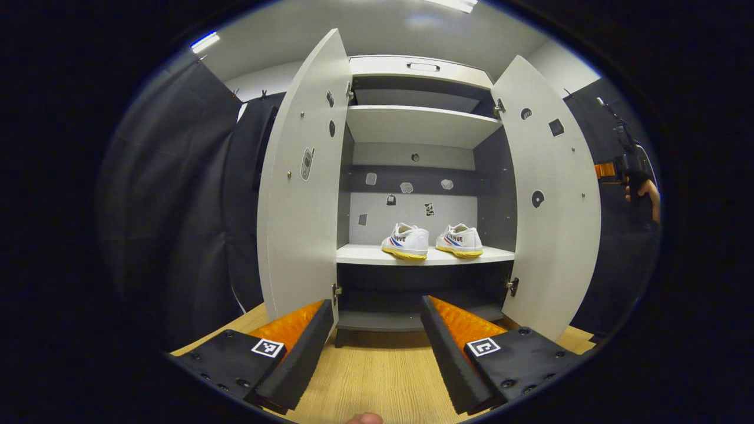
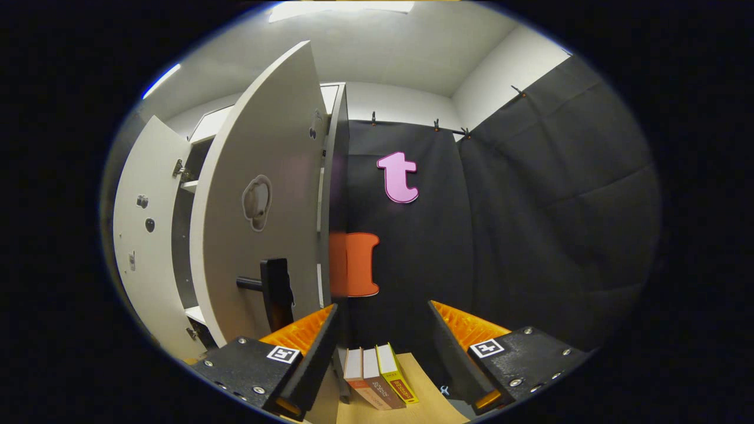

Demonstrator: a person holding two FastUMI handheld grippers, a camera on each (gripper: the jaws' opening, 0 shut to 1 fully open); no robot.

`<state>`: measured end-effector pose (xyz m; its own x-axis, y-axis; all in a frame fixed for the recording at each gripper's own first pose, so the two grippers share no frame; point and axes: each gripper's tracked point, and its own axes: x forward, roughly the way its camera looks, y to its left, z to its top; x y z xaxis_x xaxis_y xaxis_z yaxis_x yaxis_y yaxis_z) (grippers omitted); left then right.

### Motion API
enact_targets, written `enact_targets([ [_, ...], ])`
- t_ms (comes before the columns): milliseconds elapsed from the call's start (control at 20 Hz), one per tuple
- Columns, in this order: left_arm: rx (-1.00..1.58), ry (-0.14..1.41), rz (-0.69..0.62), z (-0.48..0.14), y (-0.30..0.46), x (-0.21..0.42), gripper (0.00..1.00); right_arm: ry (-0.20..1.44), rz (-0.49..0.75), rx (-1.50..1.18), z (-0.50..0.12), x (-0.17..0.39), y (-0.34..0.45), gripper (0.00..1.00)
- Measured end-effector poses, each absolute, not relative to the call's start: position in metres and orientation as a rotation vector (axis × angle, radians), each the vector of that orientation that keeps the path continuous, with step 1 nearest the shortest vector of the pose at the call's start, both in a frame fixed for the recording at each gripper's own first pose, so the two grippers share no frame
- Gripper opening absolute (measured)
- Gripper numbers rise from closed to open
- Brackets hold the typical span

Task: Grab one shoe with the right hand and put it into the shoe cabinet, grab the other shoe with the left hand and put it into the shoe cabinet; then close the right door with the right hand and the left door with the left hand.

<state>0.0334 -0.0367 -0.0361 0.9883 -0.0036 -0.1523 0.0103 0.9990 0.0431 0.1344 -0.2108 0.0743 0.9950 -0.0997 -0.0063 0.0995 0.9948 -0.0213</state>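
Note:
The white shoe cabinet (image 1: 421, 70) stands in front of me with both doors swung wide. Two white shoes with yellow soles, the left shoe (image 1: 406, 241) and the right shoe (image 1: 460, 240), sit side by side on the middle shelf (image 1: 365, 255). My left gripper (image 1: 376, 301) is open and holds nothing, well back from the cabinet above the wooden floor. My right gripper (image 2: 382, 309) is open too, facing the outer face of the right door (image 2: 265, 129), with its left finger (image 2: 306, 347) near the door's black handle (image 2: 275, 291). In the left gripper view the right door (image 1: 554, 206) stands past the cabinet's right side.
The left door (image 1: 300, 206) juts out toward me at the left. A hand holding the other gripper (image 1: 633, 176) shows at the far right, beyond the right door. Three books (image 2: 377, 374) stand on the wooden floor (image 2: 421, 406) below the right gripper. Black cloth walls enclose the booth.

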Motion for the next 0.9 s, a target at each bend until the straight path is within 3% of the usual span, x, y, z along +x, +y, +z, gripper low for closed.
enact_targets([
  [400, 0.060, 0.147, -0.046, -0.036, -0.037, 0.037, 0.99, -0.013, 0.008, -0.021, 0.068, 0.126, -0.130, 0.89],
  [750, 0.068, 0.148, -0.024, -0.037, -0.013, 0.039, 0.97, -0.012, 0.123, 0.024, 0.060, 0.159, -0.055, 0.89],
  [800, 0.067, 0.150, -0.017, -0.038, -0.008, 0.039, 0.97, -0.007, 0.145, 0.046, 0.057, 0.168, -0.040, 0.90],
  [850, 0.066, 0.150, -0.010, -0.038, -0.003, 0.039, 0.99, -0.002, 0.169, 0.063, 0.054, 0.175, -0.027, 0.99],
  [900, 0.069, 0.151, -0.003, -0.037, 0.001, 0.039, 0.97, 0.003, 0.187, 0.072, 0.051, 0.183, -0.013, 0.92],
])
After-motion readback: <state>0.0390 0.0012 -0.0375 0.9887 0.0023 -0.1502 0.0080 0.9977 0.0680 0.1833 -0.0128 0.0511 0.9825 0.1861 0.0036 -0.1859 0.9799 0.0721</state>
